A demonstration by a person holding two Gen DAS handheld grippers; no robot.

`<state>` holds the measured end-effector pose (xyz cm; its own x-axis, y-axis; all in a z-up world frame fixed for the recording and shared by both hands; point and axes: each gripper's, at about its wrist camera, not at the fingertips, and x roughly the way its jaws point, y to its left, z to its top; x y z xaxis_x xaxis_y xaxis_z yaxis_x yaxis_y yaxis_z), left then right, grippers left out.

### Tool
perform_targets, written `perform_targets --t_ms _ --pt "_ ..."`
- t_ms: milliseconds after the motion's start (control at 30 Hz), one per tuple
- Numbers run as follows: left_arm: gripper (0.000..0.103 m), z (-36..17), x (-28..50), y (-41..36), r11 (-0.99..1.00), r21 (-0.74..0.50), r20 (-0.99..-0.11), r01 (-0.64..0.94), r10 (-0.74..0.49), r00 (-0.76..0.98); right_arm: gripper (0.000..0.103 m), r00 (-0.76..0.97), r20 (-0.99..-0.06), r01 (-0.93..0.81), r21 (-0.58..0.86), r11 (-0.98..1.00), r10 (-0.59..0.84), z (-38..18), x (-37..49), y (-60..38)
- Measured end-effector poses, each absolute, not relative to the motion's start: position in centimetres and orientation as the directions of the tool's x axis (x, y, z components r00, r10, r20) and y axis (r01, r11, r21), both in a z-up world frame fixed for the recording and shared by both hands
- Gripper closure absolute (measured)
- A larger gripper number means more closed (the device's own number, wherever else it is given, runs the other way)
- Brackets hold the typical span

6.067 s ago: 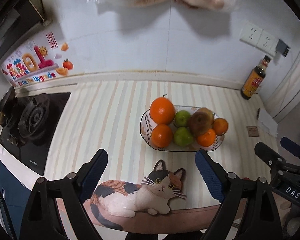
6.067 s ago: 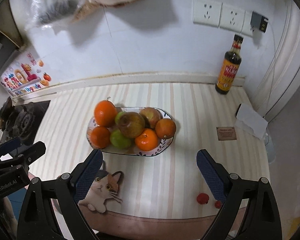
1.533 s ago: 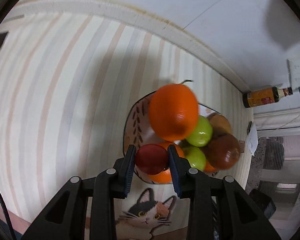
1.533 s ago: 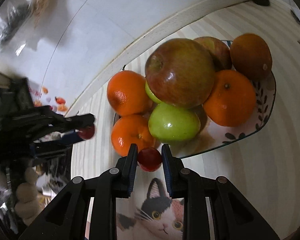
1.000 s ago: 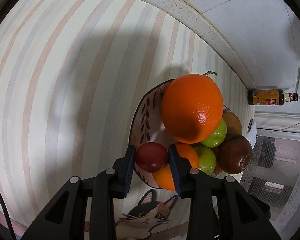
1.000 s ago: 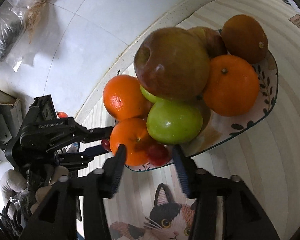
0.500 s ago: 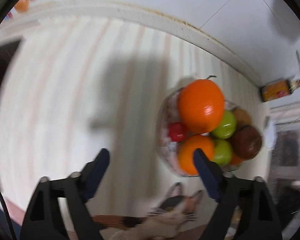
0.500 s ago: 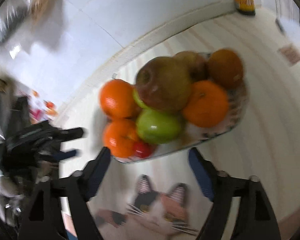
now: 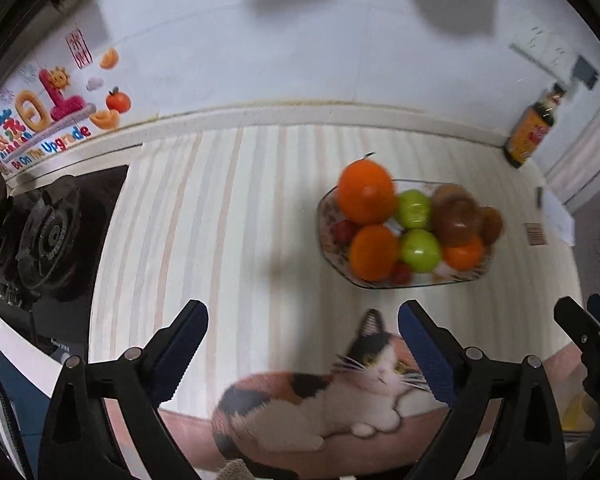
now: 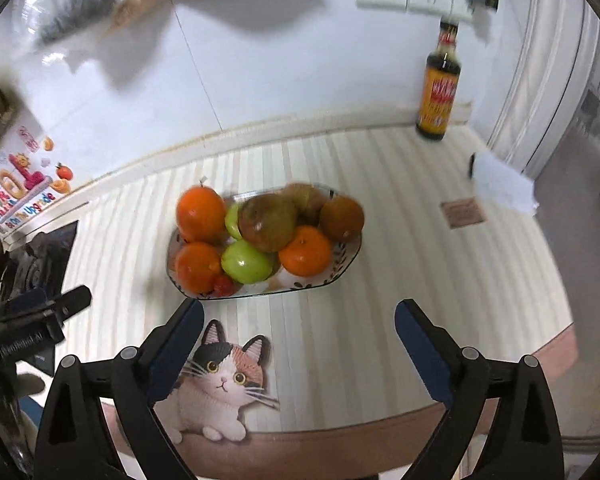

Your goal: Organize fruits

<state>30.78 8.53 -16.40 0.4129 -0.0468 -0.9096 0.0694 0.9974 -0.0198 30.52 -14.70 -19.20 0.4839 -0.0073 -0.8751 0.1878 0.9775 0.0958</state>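
Note:
A patterned fruit bowl stands on the striped counter, piled with oranges, green apples and brown fruit. Two small red fruits lie in it: one at its left side, one at its front edge. My left gripper is open and empty, back from the bowl and to its left. My right gripper is open and empty, just in front of the bowl. The left gripper also shows at the left edge of the right wrist view.
A gas stove sits at the counter's left. A dark sauce bottle stands by the back wall at the right, near a white paper and a small card. A cat picture marks the front edge.
Both grippers have drawn back from the bowl and up, staying open. The red fruits they let go of about a second ago lie in the bowl.

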Motion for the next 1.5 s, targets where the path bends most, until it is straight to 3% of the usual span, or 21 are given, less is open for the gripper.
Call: perform_targets --t_ms 400,767,1500 --pt "0.005 -6.2 19.2 5.7 1.000 -0.001 -0.805 -0.017 0.009 0.593 0.004 0.575 -0.817 0.069 0.105 0.992 0.046 -8.5 20.4 -16.4" --pt "0.005 -2.4 9.1 4.5 0.997 -0.013 -0.763 -0.074 0.038 0.645 0.004 0.668 -0.739 -0.020 0.094 0.995 0.083 -1.2 10.1 -17.4" --pt "0.005 0.8 3.3 4.3 1.000 0.004 -0.714 -0.004 0.005 0.701 0.004 0.694 -0.715 0.001 0.125 0.992 0.089 2.1 2.9 -16.7"
